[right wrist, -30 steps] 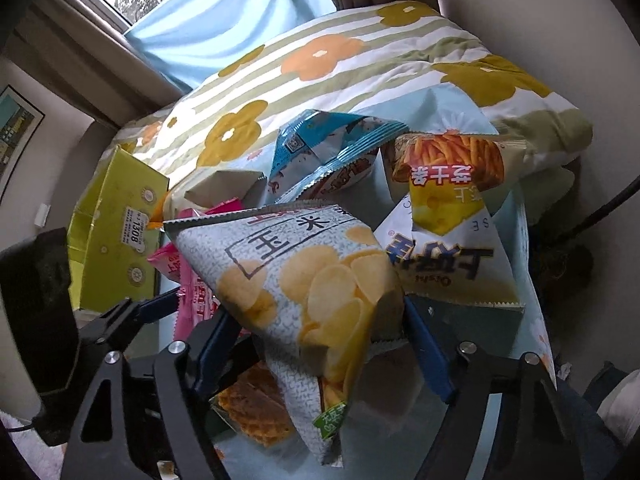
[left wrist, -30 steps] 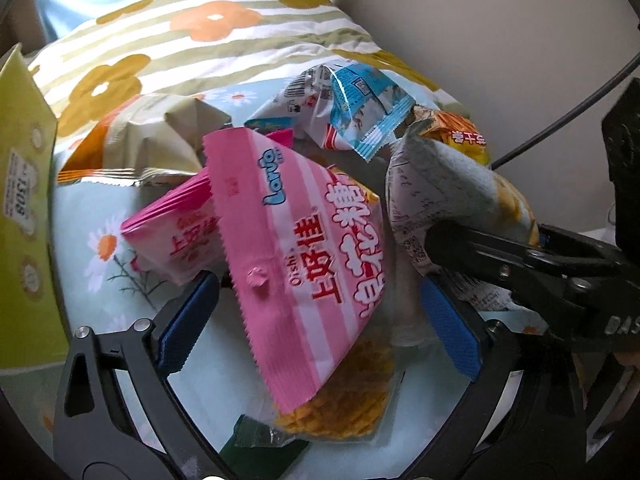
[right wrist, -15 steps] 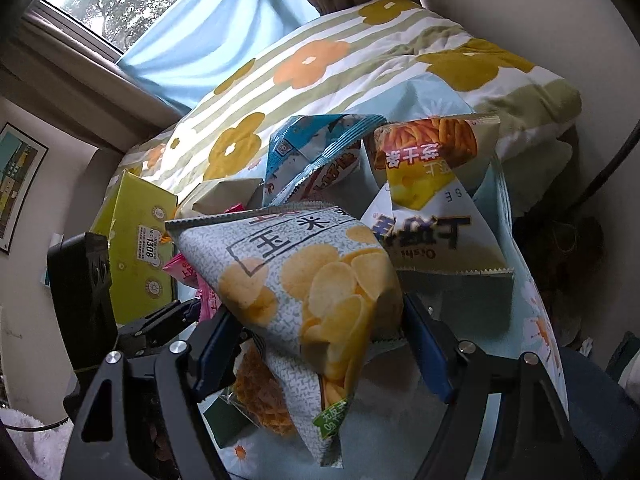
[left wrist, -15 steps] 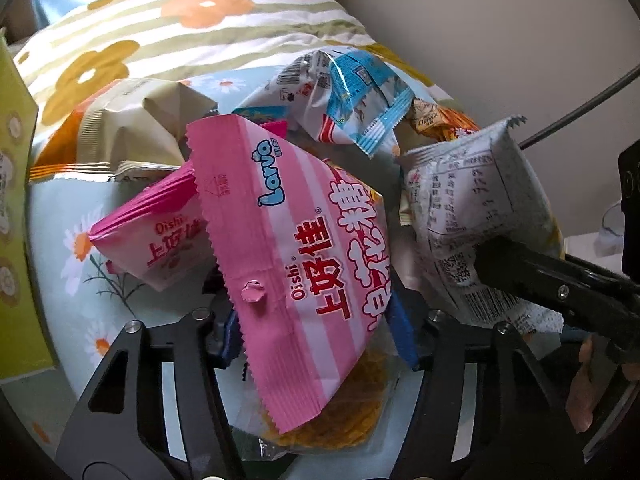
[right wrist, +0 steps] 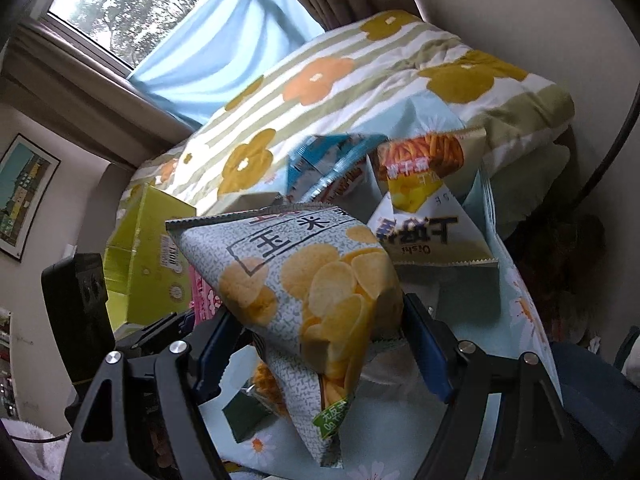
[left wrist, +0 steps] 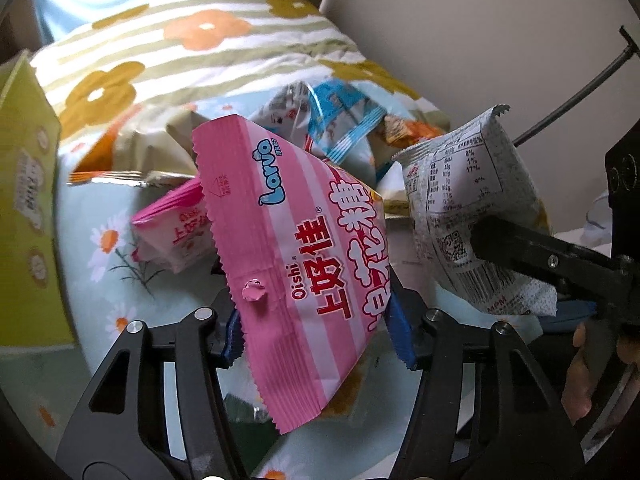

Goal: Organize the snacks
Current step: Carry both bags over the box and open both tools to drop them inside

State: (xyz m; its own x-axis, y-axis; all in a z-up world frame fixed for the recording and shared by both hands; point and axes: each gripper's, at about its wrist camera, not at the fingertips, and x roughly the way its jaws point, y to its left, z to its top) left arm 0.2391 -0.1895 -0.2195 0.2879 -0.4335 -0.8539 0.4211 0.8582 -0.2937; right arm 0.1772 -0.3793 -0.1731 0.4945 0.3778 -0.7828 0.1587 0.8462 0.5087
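My left gripper [left wrist: 316, 320] is shut on a pink striped Oishi snack bag [left wrist: 296, 240], its blue pads pressing both sides of the bag, which is lifted off the daisy-print sheet [left wrist: 120, 288]. My right gripper [right wrist: 320, 332] is shut on a grey speckled corn-chip bag [right wrist: 312, 280], held tilted above the sheet. In the left wrist view that same chip bag [left wrist: 468, 208] shows its label side at the right, clamped by a black finger [left wrist: 520, 248]. A second pink bag [left wrist: 176, 232] lies behind the lifted one.
A yellow-green box [left wrist: 24, 220] stands at the left. Behind lie a blue bag [left wrist: 340, 120], an orange-stick snack bag [right wrist: 424, 160] and a cream Oishi bag [right wrist: 432, 236]. An orange waffle snack [right wrist: 266, 384] lies below. A flowered quilt [right wrist: 320, 80] fills the back, a wall the right.
My left gripper went from wide open to shut on the pink bag and raised it a little. The right gripper kept its hold on the chip bag and lifted it.
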